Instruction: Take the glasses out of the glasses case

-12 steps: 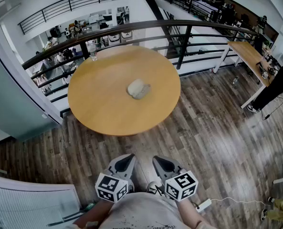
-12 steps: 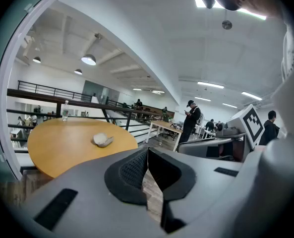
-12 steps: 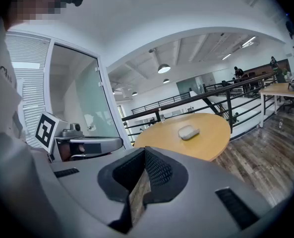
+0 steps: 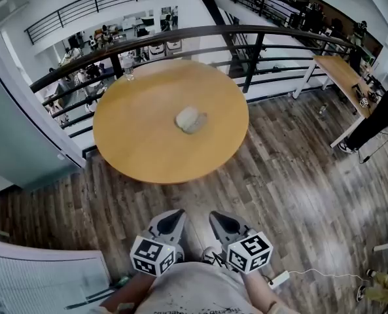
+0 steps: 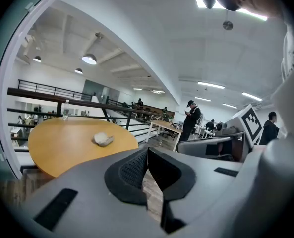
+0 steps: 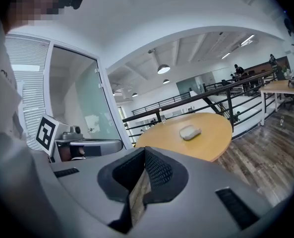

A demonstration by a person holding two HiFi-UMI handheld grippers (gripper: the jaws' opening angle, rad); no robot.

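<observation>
Head view shows the round wooden table as the largest thing ahead, set beside a dark railing and well apart from the person. Both tools are held low and close against the person's body, pointing toward the table, which reads as a stance taken before any reach begins. The left gripper has its jaws brought together with nothing between them; only floor shows through the slit in the left gripper view. The right gripper is likewise closed and empty. The glasses case, pale grey and apparently closed, lies alone near the table's centre, where either side could likely reach it from the near edge. A water bottle stands at the far rim, well apart from the case.
</observation>
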